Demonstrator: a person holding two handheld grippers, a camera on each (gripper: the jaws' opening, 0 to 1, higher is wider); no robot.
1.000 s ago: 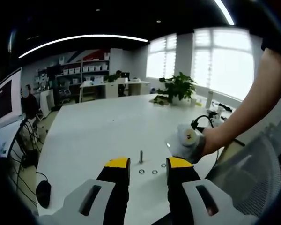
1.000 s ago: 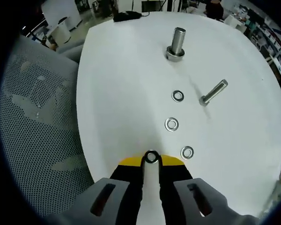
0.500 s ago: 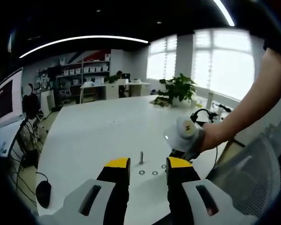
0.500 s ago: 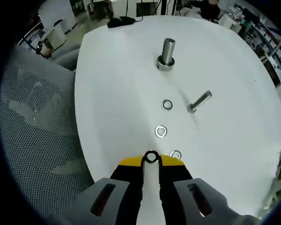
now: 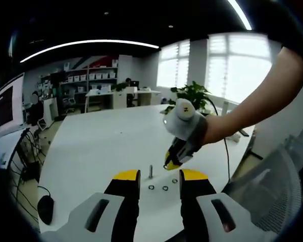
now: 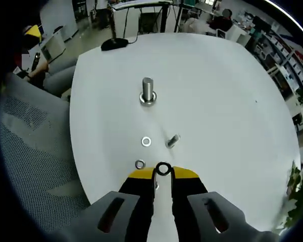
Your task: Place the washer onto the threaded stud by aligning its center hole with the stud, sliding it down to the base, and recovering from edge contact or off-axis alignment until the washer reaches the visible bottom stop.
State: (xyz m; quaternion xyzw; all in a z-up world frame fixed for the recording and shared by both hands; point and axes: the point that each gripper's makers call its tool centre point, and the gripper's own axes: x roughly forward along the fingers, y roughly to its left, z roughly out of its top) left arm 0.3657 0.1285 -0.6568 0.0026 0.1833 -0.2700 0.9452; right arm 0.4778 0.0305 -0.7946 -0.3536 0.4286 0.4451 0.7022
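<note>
The threaded stud stands upright in its nut base on the white table. My right gripper is shut on a washer, held well above the table and short of the stud. Two loose washers and a bolt lie between me and the stud. In the left gripper view the right gripper hangs in a hand just right of and above the stud. My left gripper stands open near the table edge, with washers between its jaws.
A black mouse and its cable lie at the table's far edge. A mesh chair stands beside the table. A potted plant sits at the table's far end, with desks and shelves behind.
The right gripper has lifted with the washer, so the stud and loose parts look smaller. In the left gripper view it rose and moved left toward the stud. The left gripper stayed still.
</note>
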